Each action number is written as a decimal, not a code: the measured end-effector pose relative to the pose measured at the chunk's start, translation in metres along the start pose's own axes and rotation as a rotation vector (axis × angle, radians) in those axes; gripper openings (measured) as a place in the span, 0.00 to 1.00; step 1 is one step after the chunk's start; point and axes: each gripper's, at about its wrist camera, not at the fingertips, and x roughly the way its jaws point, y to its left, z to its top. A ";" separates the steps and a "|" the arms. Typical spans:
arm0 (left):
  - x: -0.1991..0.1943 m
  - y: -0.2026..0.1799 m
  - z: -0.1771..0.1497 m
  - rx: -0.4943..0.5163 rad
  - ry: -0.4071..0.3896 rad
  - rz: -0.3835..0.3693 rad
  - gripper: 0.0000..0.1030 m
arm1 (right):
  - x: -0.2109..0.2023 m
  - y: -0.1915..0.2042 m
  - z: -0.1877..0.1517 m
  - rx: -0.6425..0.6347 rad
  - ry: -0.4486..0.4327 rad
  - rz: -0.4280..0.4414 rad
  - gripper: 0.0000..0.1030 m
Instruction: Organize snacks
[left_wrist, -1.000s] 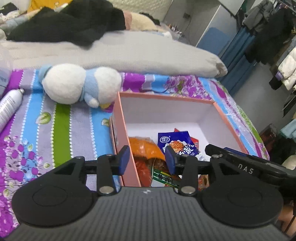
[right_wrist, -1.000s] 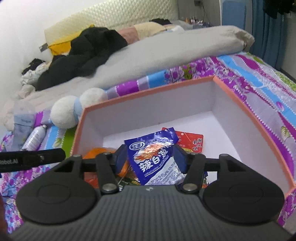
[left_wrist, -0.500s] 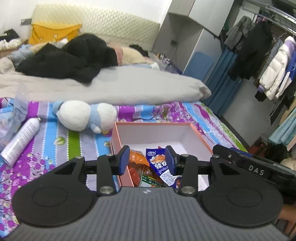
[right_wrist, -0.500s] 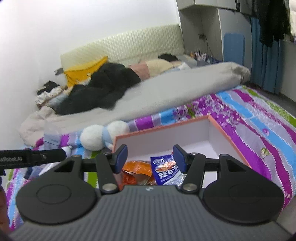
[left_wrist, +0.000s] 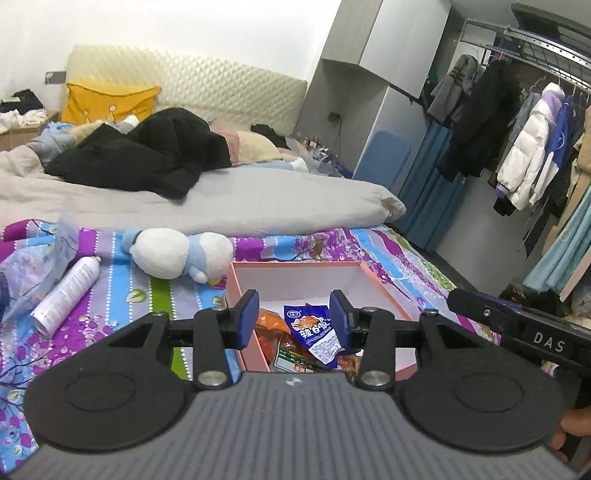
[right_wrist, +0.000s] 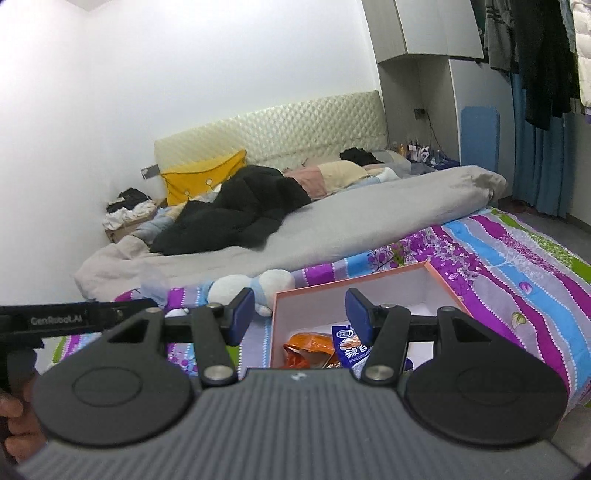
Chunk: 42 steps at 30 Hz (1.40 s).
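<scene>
A pink box (left_wrist: 380, 290) with white inside lies on the striped bedspread and holds a blue snack packet (left_wrist: 314, 334), an orange packet (left_wrist: 271, 321) and other packets. It also shows in the right wrist view (right_wrist: 439, 280), with the blue packet (right_wrist: 349, 350) and the orange packet (right_wrist: 306, 349). My left gripper (left_wrist: 293, 319) is open and empty, held above and back from the box. My right gripper (right_wrist: 301, 314) is open and empty, also raised above the box's near edge.
A white and blue plush toy (left_wrist: 177, 253) lies left of the box. A white spray can (left_wrist: 64, 295) and clear plastic wrapping (left_wrist: 33, 266) lie further left. A grey duvet (left_wrist: 221, 203) with black clothes (left_wrist: 147, 155) lies behind. Coats (left_wrist: 524, 147) hang at the right.
Both grippers have risen and pulled back from the box. The right gripper let go of the blue packet, which now lies in the box.
</scene>
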 end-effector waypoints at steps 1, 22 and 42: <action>-0.007 -0.002 -0.002 0.005 -0.008 0.003 0.47 | -0.004 0.000 -0.001 0.003 -0.003 0.001 0.55; -0.054 -0.024 -0.044 0.033 0.013 0.001 0.62 | -0.038 0.004 -0.040 0.003 -0.017 -0.041 0.55; -0.040 -0.020 -0.043 0.052 0.014 0.076 0.99 | -0.040 -0.006 -0.057 0.007 -0.019 -0.086 1.00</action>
